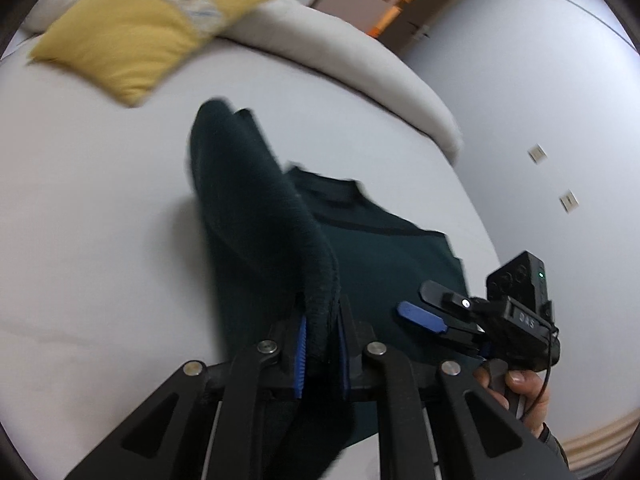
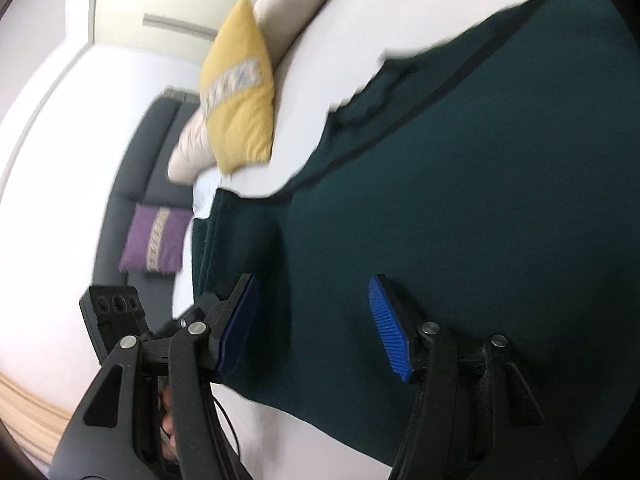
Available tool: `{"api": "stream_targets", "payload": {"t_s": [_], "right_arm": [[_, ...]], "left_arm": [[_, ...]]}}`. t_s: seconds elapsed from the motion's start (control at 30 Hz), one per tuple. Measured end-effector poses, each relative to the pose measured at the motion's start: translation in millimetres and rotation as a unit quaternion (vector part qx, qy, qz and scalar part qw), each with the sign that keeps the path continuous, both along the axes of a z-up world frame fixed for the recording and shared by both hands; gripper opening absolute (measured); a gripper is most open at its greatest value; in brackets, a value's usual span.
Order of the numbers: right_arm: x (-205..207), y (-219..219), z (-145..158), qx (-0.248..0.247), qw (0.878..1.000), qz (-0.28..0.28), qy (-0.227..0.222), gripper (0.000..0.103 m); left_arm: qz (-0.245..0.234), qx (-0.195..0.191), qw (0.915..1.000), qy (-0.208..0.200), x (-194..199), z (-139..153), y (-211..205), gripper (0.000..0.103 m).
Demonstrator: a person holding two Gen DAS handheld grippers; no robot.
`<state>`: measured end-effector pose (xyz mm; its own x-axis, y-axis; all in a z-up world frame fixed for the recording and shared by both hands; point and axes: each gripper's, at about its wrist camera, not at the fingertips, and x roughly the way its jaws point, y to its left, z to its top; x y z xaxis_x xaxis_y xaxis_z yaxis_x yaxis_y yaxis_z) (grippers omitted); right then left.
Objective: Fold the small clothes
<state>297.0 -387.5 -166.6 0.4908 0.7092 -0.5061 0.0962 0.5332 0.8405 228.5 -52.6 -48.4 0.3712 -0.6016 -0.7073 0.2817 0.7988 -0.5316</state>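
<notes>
A dark green sweater (image 1: 384,256) is lying spread on a white bed (image 1: 100,208), and everything else is sitting around that garment. Beyond its neckline, toward the head of the bed, a yellow cushion (image 1: 132,36) with a pale patterned band is leaning against a long off-white pillow (image 1: 360,64). Past the pillow a pale wall is carrying two small plates (image 1: 554,176), and a doorway (image 1: 404,4) is glowing orange further off. In the right wrist view a purple cushion (image 2: 156,240) is resting on a dark grey sofa (image 2: 160,136) off the side of the bed, with a strip of wooden floor (image 2: 24,404) showing low down. The left tongs (image 1: 322,350) are clamped on a thick fold of the sweater's sleeve, holding it raised above the body of the garment. The right tongs (image 2: 316,328) are standing apart over the sweater's lower body, nothing pressed between their blue pads (image 2: 390,332); whether they are touching the cloth is hard to make out. A hand (image 1: 524,396) is gripping the right handle, partly cut off. Both views are blurred and bent by the lens.
</notes>
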Motion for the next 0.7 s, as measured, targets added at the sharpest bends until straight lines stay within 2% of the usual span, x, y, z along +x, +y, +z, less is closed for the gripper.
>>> {"api": "stream_targets", "payload": {"t_s": [0.17, 0.27, 0.33, 0.47, 0.6, 0.7], "right_arm": [[-9, -61, -12, 0.016, 0.999, -0.038, 0.017, 0.056], [-11, -75, -20, 0.043, 0.998, -0.039, 0.015, 0.054], [-10, -78, -23, 0.050, 0.998, -0.035, 0.013, 0.054], [-1, -73, -20, 0.037, 0.999, -0.027, 0.018, 0.056], [-2, -61, -18, 0.013, 0.999, -0.027, 0.034, 0.056], [3, -51, -14, -0.010, 0.998, -0.023, 0.054, 0.056]], "left_arm": [[-0.032, -0.011, 0.9992, 0.021, -1, -25, -93, 0.013], [-0.049, -0.035, 0.9970, 0.049, -6, -45, -120, 0.015], [-0.055, -0.052, 0.9954, 0.059, -12, -46, -119, 0.016], [-0.058, -0.077, 0.9947, 0.035, -24, -19, -92, 0.036], [-0.031, -0.060, 0.9977, -0.006, -28, -4, -54, 0.037], [-0.012, -0.055, 0.9984, 0.009, -27, -21, -34, 0.037]]}}
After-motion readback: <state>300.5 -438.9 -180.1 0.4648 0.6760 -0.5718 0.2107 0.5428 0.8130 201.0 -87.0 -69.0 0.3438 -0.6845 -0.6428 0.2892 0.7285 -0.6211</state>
